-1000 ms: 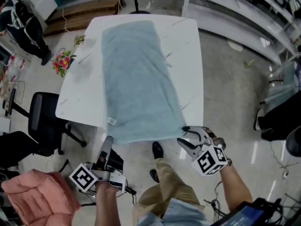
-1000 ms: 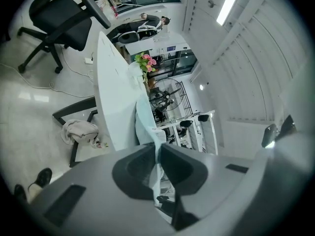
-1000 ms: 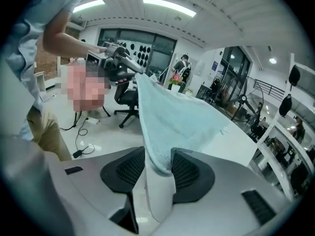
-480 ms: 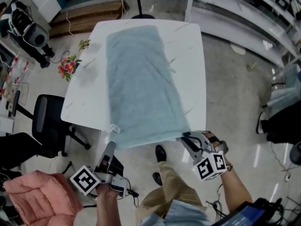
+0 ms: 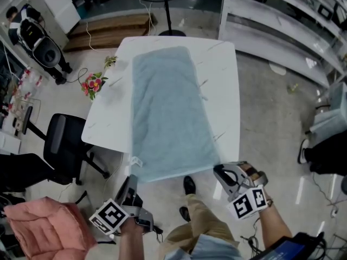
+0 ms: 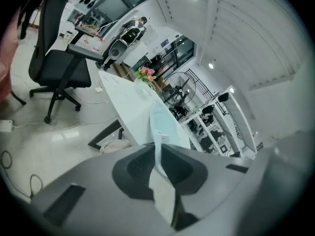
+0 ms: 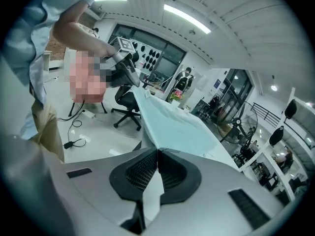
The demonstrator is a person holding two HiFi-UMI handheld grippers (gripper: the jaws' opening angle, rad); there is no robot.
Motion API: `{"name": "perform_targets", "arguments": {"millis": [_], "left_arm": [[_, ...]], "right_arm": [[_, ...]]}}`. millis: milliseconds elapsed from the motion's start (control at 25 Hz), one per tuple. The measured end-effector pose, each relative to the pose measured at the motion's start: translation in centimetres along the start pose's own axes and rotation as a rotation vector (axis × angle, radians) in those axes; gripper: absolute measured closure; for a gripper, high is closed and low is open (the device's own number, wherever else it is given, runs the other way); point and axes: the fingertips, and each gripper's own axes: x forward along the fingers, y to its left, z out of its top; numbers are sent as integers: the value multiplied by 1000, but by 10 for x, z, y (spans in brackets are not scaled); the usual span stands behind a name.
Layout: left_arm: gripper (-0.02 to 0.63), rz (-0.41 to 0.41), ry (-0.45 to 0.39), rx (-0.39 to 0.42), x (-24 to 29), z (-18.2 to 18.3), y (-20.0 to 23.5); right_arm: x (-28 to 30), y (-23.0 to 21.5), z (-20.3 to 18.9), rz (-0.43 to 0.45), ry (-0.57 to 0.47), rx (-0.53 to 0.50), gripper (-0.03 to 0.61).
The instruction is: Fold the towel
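Left gripper (image 5: 132, 179) is just off the near edge of the table (image 5: 223, 85), jaws pinched on the near left corner of the towel (image 5: 168, 107). Right gripper (image 5: 219, 170) is off the same edge, jaws clamped on the near right corner. The towel is pale blue-green and long, laid flat lengthwise down the table with light wrinkles. Its near end overhangs the edge and is possibly lifted a little.

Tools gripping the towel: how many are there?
2. The left tool pinches the towel's near left corner; the right tool pinches its near right corner. None seem hidden.
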Motion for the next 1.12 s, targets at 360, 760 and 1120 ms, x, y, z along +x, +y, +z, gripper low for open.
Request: {"name": "perform_targets", "arguments": {"millis": [360, 760, 1120], "left_arm": [[554, -21, -127, 186, -53, 28, -37], [551, -64, -272, 380, -116, 65, -91], [551, -122, -393, 472, -140, 110, -132]], "right_arm": [[-49, -13, 57, -74, -83, 31, 561], [-105, -39, 119, -159, -180, 56, 563], [-128, -77, 168, -267, -295, 76, 565]]}}
